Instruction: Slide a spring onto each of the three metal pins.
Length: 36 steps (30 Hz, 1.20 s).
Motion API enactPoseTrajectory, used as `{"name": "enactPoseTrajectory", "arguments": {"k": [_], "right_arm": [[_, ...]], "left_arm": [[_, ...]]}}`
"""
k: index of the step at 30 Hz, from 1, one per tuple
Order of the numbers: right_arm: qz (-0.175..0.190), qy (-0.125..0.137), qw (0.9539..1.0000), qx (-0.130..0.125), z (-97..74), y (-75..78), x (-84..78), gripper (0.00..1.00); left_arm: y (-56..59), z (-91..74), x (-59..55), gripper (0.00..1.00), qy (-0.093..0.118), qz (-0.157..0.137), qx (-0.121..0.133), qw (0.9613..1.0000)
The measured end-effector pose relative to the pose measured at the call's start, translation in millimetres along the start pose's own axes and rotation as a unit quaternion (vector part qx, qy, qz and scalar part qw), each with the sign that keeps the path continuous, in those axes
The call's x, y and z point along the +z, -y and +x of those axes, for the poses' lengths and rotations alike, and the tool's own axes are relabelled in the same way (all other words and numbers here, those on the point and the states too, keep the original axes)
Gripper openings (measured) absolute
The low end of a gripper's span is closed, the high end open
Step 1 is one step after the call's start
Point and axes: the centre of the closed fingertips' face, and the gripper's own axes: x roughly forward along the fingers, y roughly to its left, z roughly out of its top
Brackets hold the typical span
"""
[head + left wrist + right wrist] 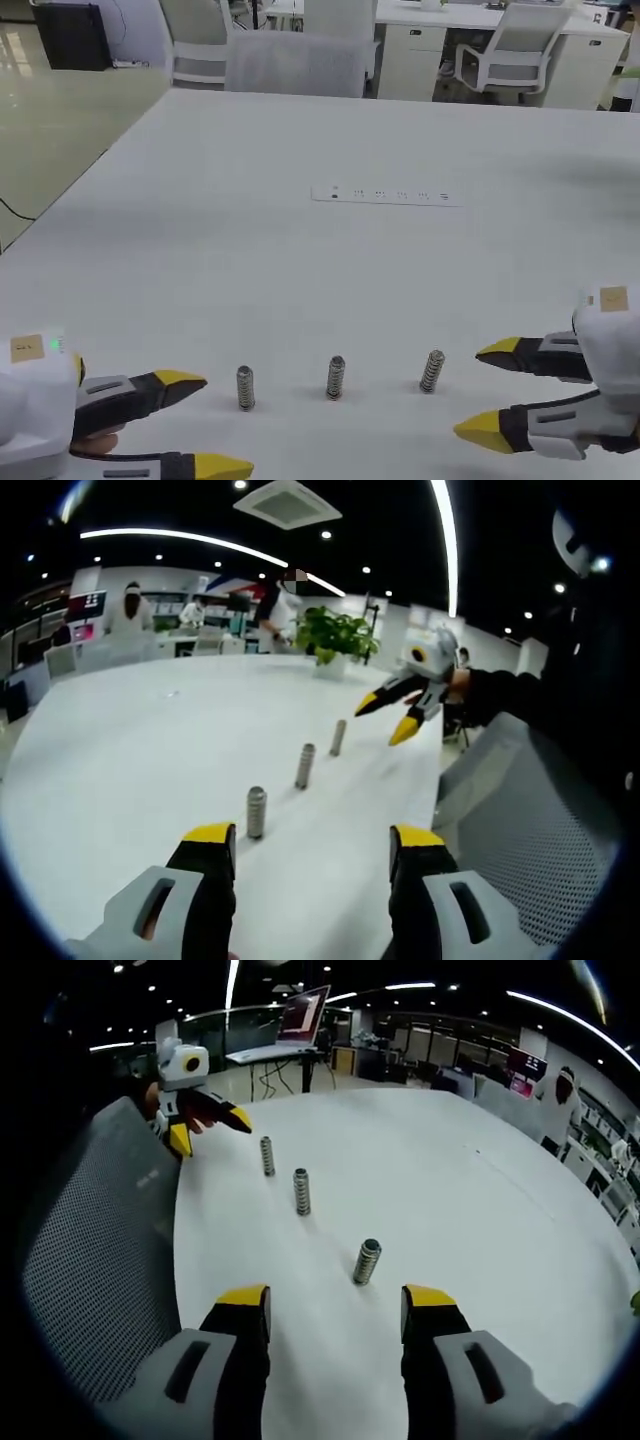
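Observation:
Three metal pins stand upright in a row near the front edge of the white table, each with a spring coiled around it: a left one (245, 388), a middle one (335, 378) and a right one (432, 371). My left gripper (205, 424) is open at the lower left, its yellow tips just left of the left spring (256, 812). My right gripper (487, 391) is open at the lower right, close to the right spring (367, 1261). Neither gripper holds anything. Each gripper appears in the other's view: the right gripper (385, 716), the left gripper (205, 1128).
The white table (330, 260) has a flush power strip (385, 195) set in its middle. Office chairs (510, 50) and desks stand beyond the far edge. A grey mesh chair back (95, 1250) is beside the table's near edge.

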Motion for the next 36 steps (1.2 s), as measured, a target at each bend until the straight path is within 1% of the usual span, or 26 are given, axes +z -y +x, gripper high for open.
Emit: {"name": "enactPoseTrajectory", "arguments": {"k": [5, 14, 36], "right_arm": [[0.003, 0.004, 1.0, -0.002, 0.5, 0.9, 1.1, 0.51], [0.002, 0.006, 1.0, -0.003, 2.3, 2.7, 2.2, 0.51], [0.005, 0.007, 0.9999, -0.01, 0.1, 4.3, 0.7, 0.52]], "left_arm": [[-3.6, -1.3, -3.2, 0.57, -0.001, -0.004, 0.005, 1.0], [-10.3, -4.7, -2.8, 0.57, 0.002, -0.008, 0.017, 0.9998], [-10.1, -4.1, -6.5, 0.58, -0.001, -0.013, 0.023, 0.9997]]}}
